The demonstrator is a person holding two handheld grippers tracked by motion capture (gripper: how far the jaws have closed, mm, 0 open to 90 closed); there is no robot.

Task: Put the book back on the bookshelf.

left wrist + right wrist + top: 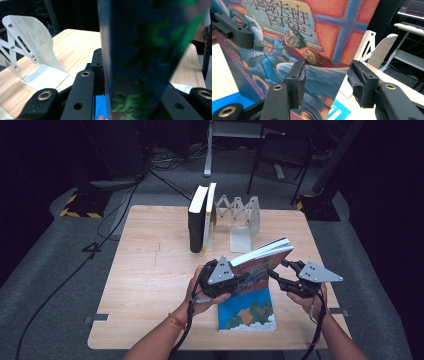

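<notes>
Books, near to far: a flat one (248, 314) on the table (150, 270) at near edge; above it the novel (260, 262) raised on a tilt, left gripper (235, 281) clamped on its spine end. Right gripper (276, 276) jaws part-open astride the cover edge, pads not pressing. Close right w/ firm pinch before lifting, then stand novel upright by the two books (201, 217) at far bookend (243, 220).

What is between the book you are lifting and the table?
Another book, the blue book, lies flat on the table right under the lifted book. The high view shows it, below the left gripper and right gripper.
</notes>
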